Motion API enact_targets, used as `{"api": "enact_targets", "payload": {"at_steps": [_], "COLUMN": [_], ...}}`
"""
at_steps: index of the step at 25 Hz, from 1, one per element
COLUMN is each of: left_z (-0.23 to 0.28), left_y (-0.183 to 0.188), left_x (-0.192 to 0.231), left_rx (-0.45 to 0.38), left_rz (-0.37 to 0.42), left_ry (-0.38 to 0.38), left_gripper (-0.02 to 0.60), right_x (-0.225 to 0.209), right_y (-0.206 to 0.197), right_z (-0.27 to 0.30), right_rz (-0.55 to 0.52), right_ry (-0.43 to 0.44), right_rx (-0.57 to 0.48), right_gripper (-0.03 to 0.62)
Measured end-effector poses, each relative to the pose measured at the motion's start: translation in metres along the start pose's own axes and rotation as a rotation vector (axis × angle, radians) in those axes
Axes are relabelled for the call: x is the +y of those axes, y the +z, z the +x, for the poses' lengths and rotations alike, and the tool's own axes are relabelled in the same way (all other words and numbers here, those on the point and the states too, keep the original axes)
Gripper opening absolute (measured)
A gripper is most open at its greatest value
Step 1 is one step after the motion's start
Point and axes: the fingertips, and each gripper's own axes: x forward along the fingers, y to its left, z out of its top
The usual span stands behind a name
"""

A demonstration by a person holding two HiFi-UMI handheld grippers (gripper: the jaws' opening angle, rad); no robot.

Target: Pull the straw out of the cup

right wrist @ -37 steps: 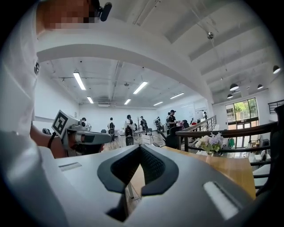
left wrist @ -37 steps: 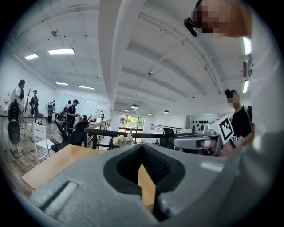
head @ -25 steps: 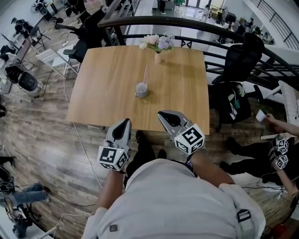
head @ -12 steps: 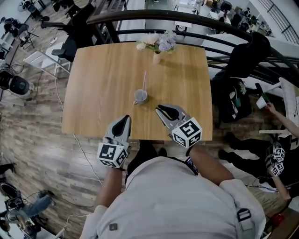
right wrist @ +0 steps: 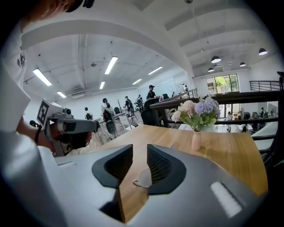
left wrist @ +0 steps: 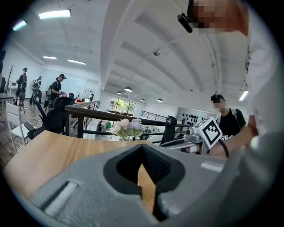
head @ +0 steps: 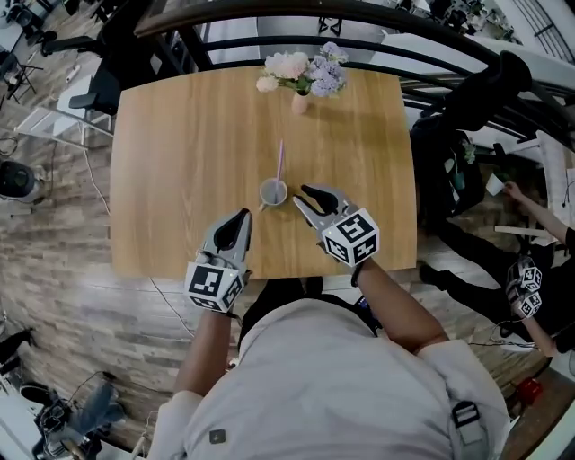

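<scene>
A small grey cup point(head: 273, 192) stands near the middle of the wooden table point(head: 180, 135), with a pink straw point(head: 279, 160) leaning out of it toward the far side. My right gripper point(head: 303, 198) hovers just right of the cup. Its jaws are opening and nothing is pressed between them. In the right gripper view the cup point(right wrist: 144, 177) shows through the gap ahead of the right gripper point(right wrist: 140, 153), and the jaws mostly hide the straw. My left gripper point(head: 241, 220) is shut and empty over the near table edge, left of the cup. In its own view the left gripper point(left wrist: 142, 150) has its pads together.
A pink vase of flowers point(head: 301, 79) stands at the table's far edge, and the vase point(right wrist: 195, 139) shows in the right gripper view too. A dark railing point(head: 269, 13) curves behind the table. Black chairs point(head: 467, 99) and a seated person point(head: 530, 225) are to the right.
Both grippers have moved forward over the table's near edge toward the cup. The right jaws have gone from shut to spread apart. The left gripper stays shut.
</scene>
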Motion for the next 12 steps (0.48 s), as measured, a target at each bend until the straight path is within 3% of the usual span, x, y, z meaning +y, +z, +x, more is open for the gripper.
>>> {"api": "enact_targets", "payload": {"at_steps": [12], "left_z": [0.061], "left_y": [-0.035], "left_x": [0.074], "left_rx": [0.087], "left_rz": [-0.041], "left_ry": [-0.055], "left_gripper": [0.005], "right_x": [-0.063], "right_y": [-0.046], "right_z": [0.092], "right_rz": [0.16], "right_ry": [-0.056], "right_rx": [0.118], "right_gripper": [0.127]}}
